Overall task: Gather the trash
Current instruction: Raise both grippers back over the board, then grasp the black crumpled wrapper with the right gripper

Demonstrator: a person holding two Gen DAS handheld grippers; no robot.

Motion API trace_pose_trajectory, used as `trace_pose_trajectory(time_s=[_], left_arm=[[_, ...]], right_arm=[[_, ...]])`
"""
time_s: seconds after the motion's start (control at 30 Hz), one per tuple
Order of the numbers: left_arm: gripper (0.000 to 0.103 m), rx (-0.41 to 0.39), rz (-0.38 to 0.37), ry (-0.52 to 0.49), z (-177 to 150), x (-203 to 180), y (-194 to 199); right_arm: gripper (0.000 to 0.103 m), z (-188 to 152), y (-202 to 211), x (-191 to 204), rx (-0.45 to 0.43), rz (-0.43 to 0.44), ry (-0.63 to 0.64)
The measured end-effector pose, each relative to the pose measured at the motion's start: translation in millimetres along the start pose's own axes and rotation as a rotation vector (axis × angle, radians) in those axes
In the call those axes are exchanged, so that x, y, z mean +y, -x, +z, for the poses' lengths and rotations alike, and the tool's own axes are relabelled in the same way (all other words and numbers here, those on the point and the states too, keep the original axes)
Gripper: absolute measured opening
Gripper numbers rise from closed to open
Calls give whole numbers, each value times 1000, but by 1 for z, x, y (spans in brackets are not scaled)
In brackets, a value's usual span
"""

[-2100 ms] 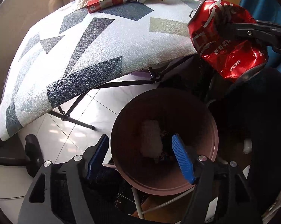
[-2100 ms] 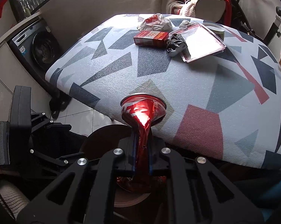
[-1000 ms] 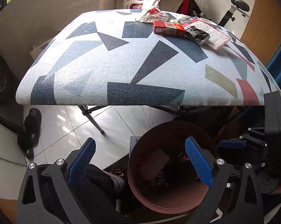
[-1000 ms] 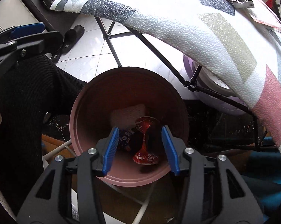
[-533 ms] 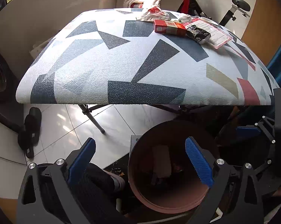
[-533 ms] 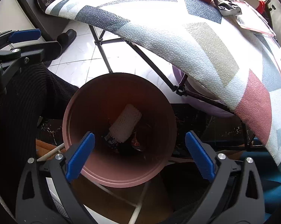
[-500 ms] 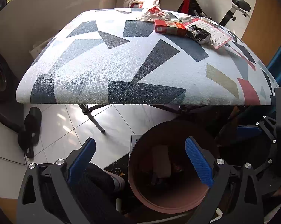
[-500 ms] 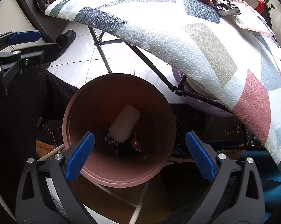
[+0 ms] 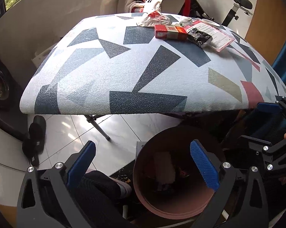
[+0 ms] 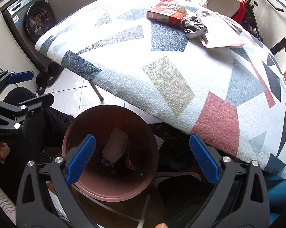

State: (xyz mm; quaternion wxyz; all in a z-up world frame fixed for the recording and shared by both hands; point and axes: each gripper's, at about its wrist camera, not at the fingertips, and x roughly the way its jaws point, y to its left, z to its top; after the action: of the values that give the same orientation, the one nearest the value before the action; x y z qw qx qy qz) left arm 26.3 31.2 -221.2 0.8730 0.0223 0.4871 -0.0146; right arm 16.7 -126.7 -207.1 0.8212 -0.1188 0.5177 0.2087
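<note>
My left camera sits low, under the edge of the surface [image 9: 143, 72]. It looks forward and a bit down, past my wide-apart left jaws. The brown bin [image 9: 173, 207] is close, at about 5 o'clock. The red box [image 9: 170, 32] is far off at 12 o'clock.

My right camera sits a little higher and looks down more. The bin [image 10: 108, 191] is right below it, near 6 o'clock, and I can see inside. The surface [image 10: 162, 66] fills the top and right, with the red box [image 10: 165, 16] at 12 o'clock.

Both views share the bin, the surface, the red box and the white floor. Each camera also sees the other tool: the right gripper [image 9: 272, 133] at 3 o'clock, the left gripper [image 10: 19, 91] at 9 o'clock.
</note>
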Motion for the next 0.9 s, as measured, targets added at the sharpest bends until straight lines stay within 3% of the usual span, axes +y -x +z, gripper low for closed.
trace_pose_trajectory(time_s=[0.2,0.33,0.4,0.6,0.73,0.9], left_arm=[[97,-62,27,6,19,4,5],[97,-90,-13,54,36,14,5],[97,-116,-49,61,46,19,6],[97,-214,-60,66,72,26,9],[97,-226,-57,66,90,34,3],[97,-213,-82,102,112,48,-10]], right_arm=[[97,18,27,-43,-137,-10,-114],[98,31,37,-80,-215,-20,-237],[98,38,38,-96,-232,-20,-263],[98,59,28,-129,-263,-56,-312],[98,79,15,-136,-258,11,-328],[97,113,-4,-126,-257,-62,-252]])
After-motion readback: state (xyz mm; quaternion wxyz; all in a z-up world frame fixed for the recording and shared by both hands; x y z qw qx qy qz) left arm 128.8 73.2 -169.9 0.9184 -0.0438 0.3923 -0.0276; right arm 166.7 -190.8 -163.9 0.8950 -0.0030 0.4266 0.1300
